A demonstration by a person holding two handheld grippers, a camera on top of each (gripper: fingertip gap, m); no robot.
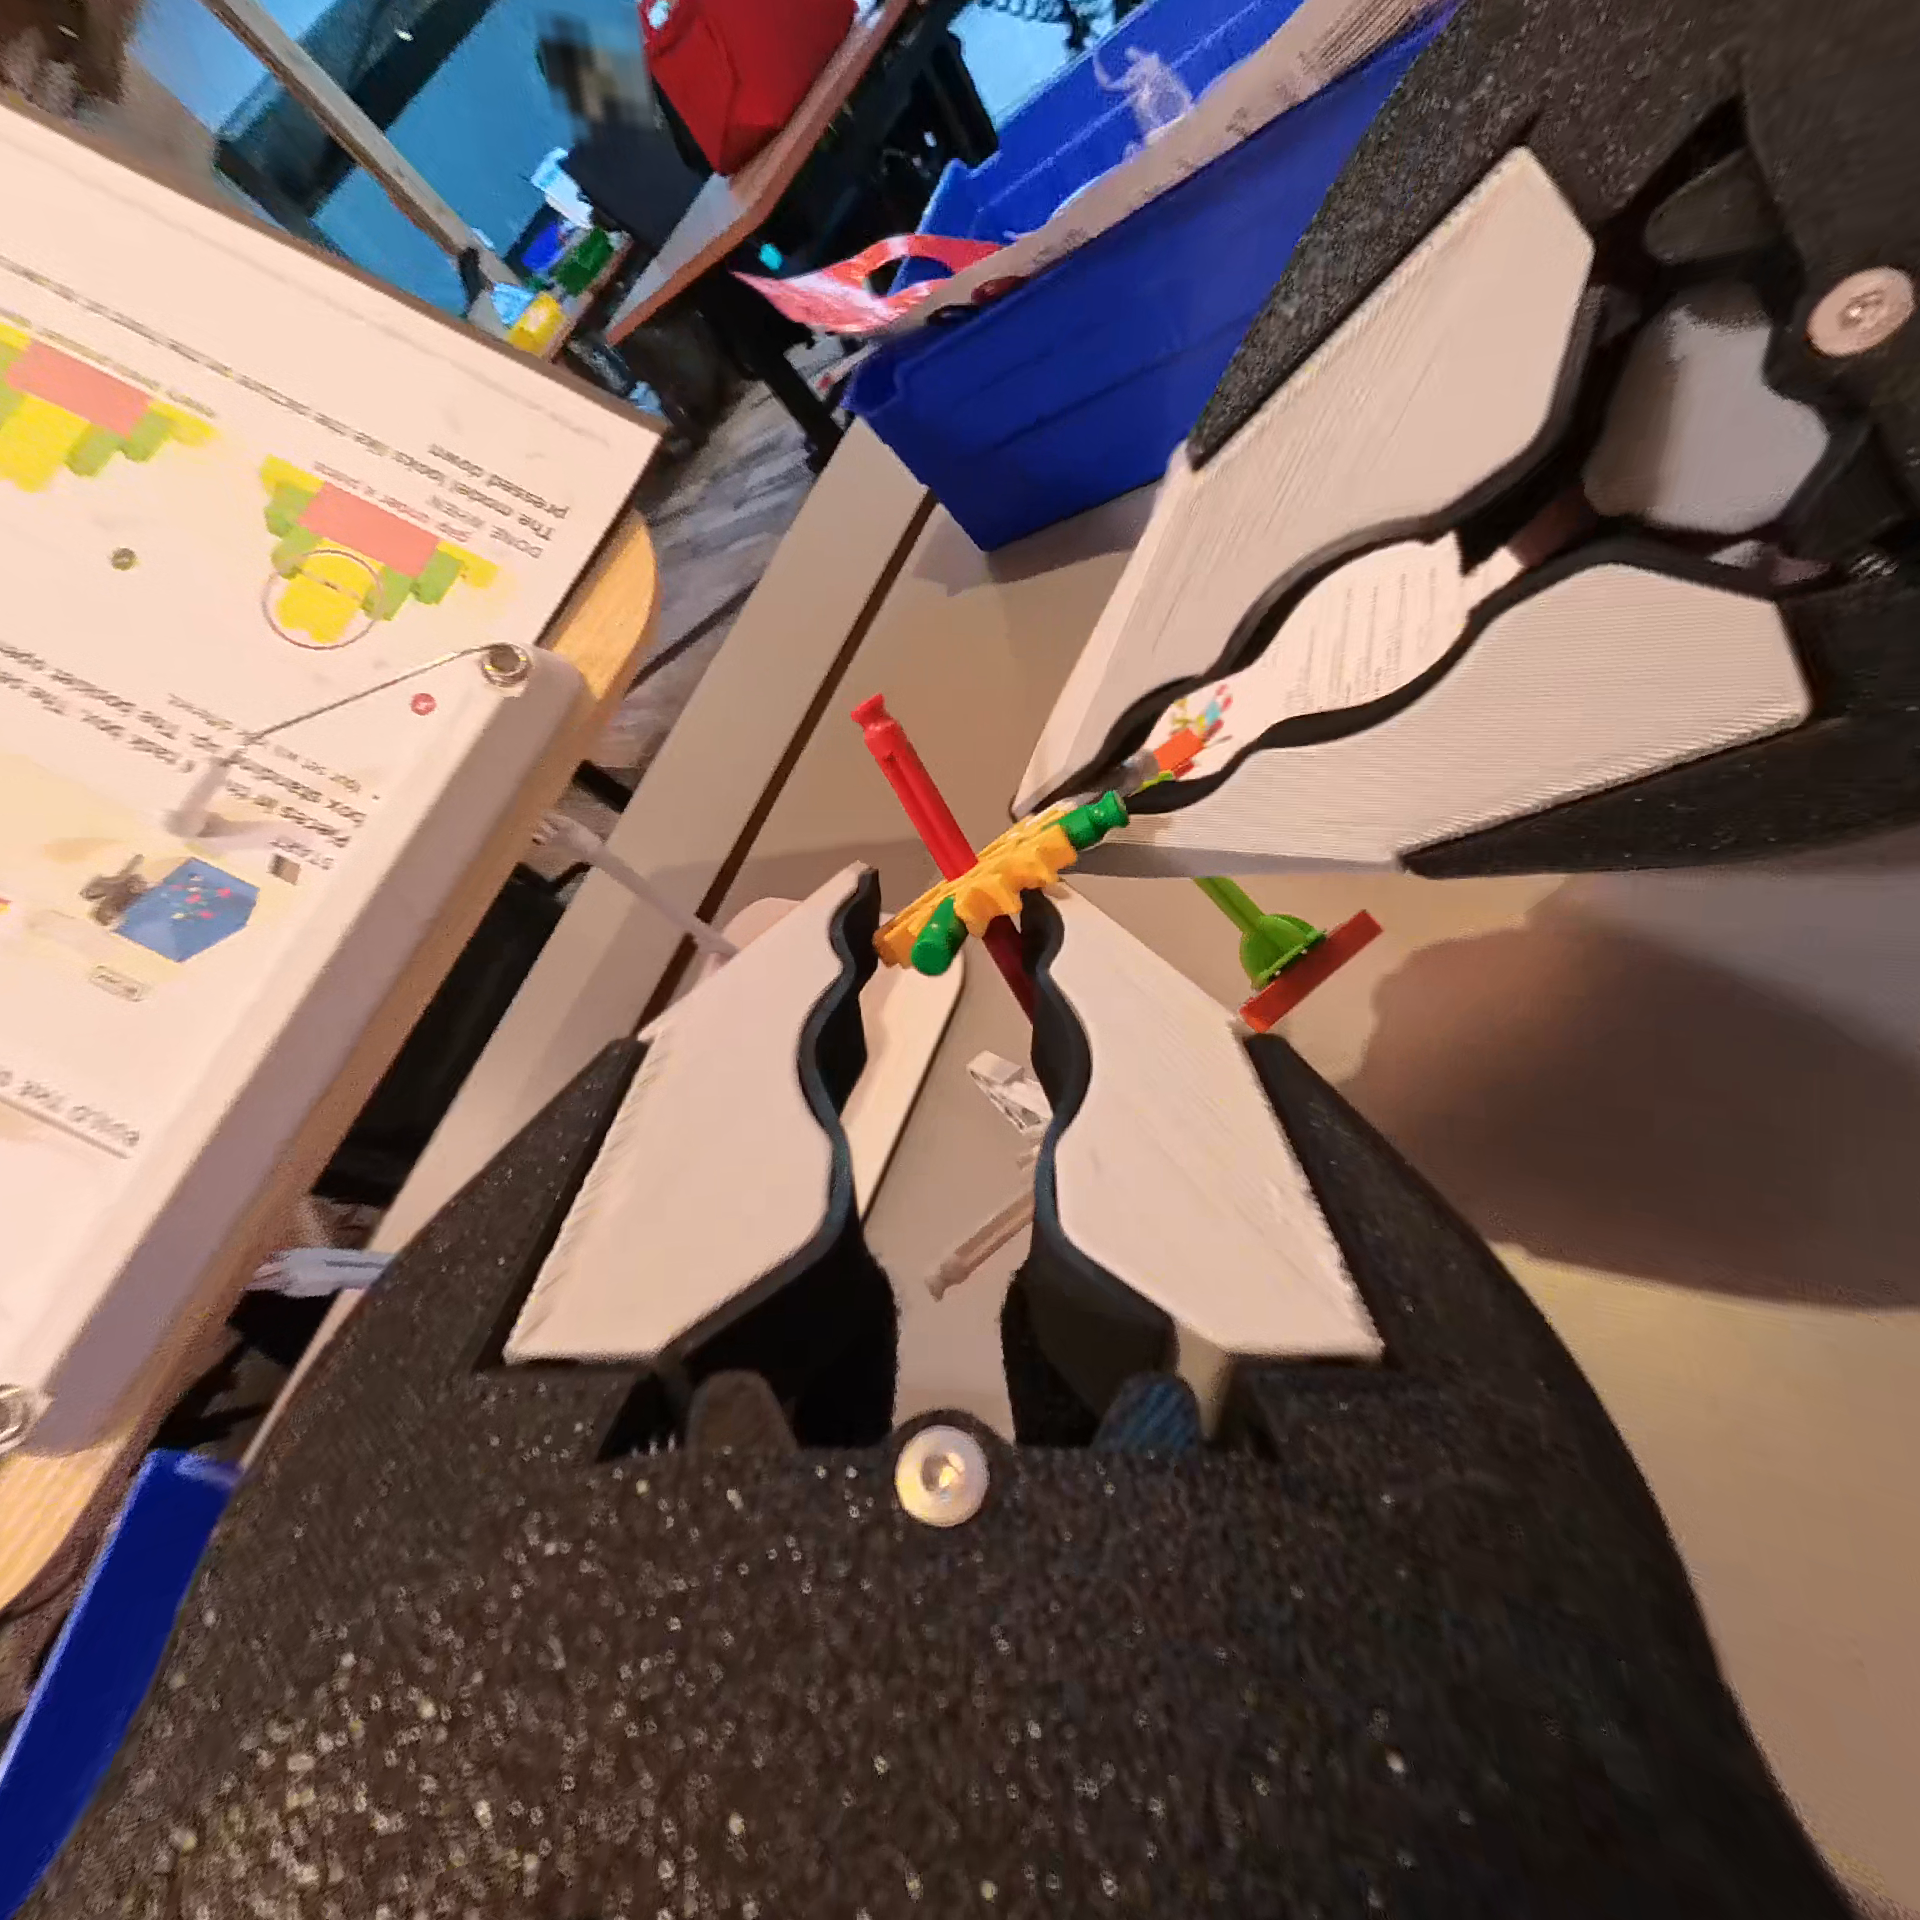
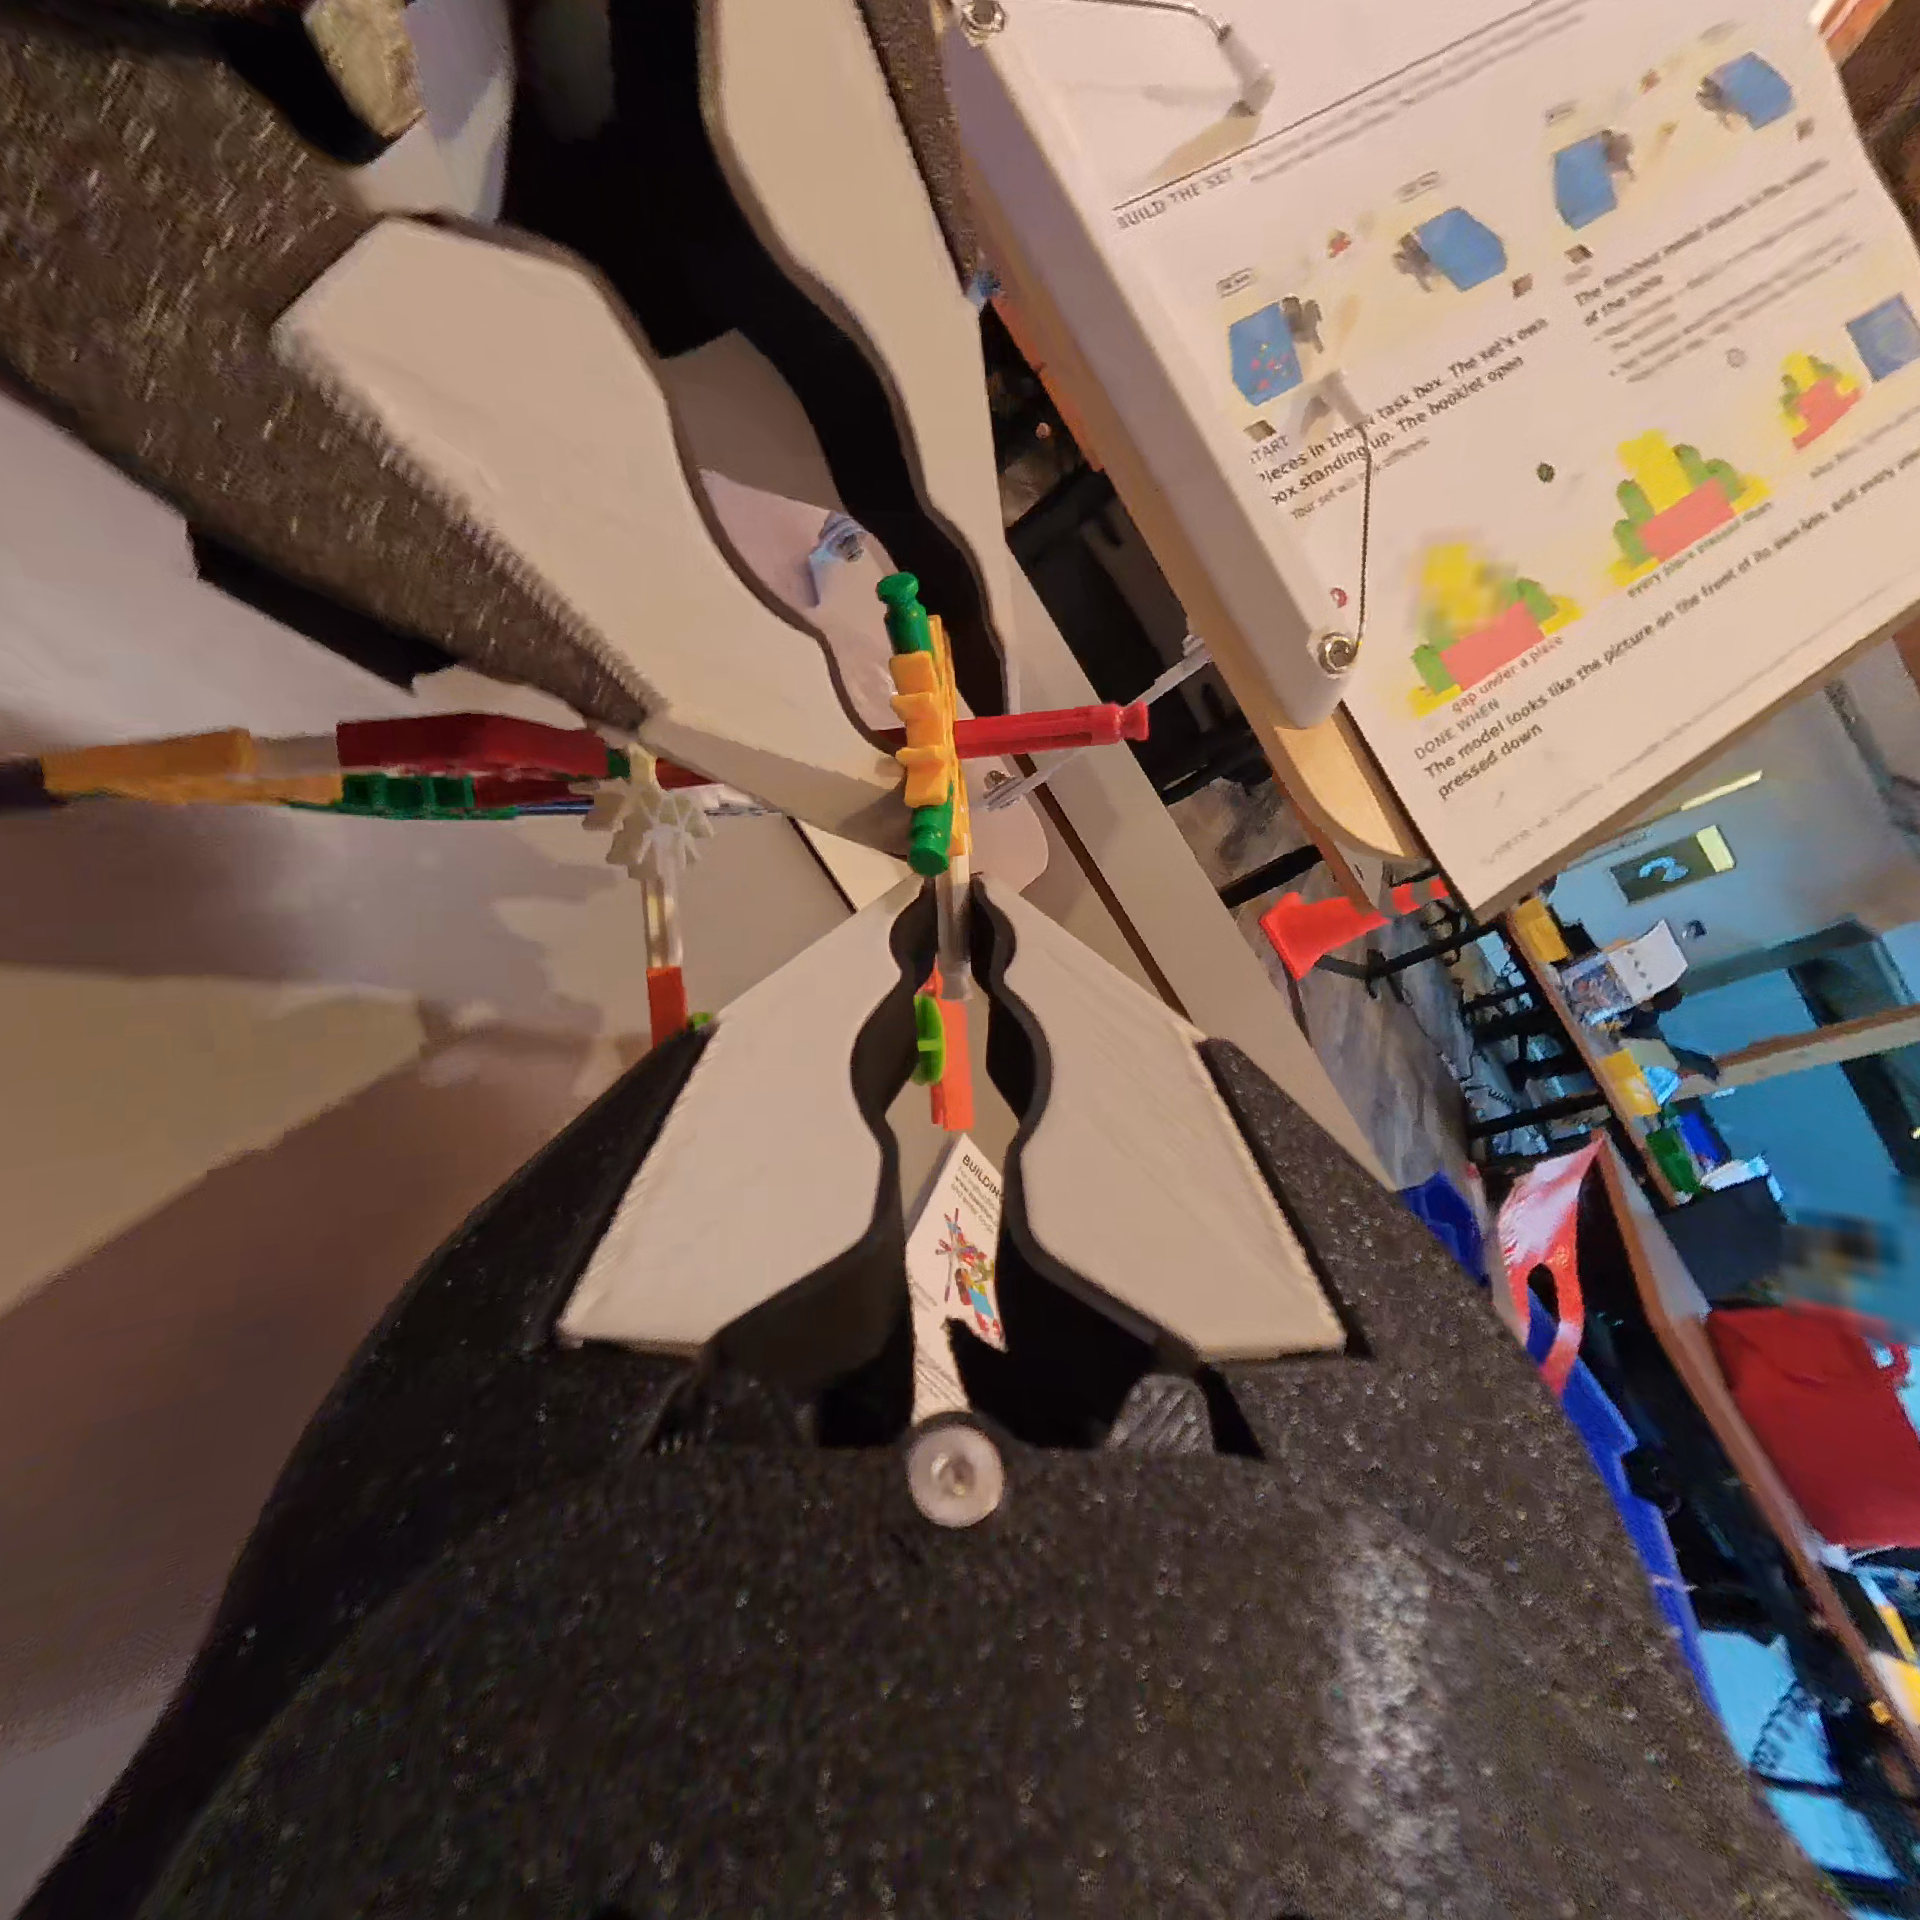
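Note:
My left gripper [image 1: 951, 904] is shut on a yellow round connector [image 1: 977, 883]. A red rod [image 1: 914, 779] runs through the connector and a short green rod [image 1: 1091, 823] lies across it. My right gripper [image 2: 951, 899] is shut on a grey rod [image 2: 953, 925] that enters the connector [image 2: 928, 727] from the other side. An orange piece [image 2: 954, 1081] and a light green piece [image 2: 925, 1039] sit between its fingers. In the left wrist view the right gripper [image 1: 1049, 831] comes in from the upper right. In the right wrist view the left gripper [image 2: 935, 727] comes in from the upper left.
An instruction board [image 1: 260, 623] on a wooden stand rises at the left, also in the right wrist view [image 2: 1558, 416]. A green rod on a red flat piece [image 1: 1299, 966] stands on the grey table [image 1: 1558, 1455]. A white snowflake connector [image 2: 649, 816], loose pieces [image 2: 416, 769] and a blue bin [image 1: 1091, 395] are near. Less than 4 cm separates the two grippers' tips.

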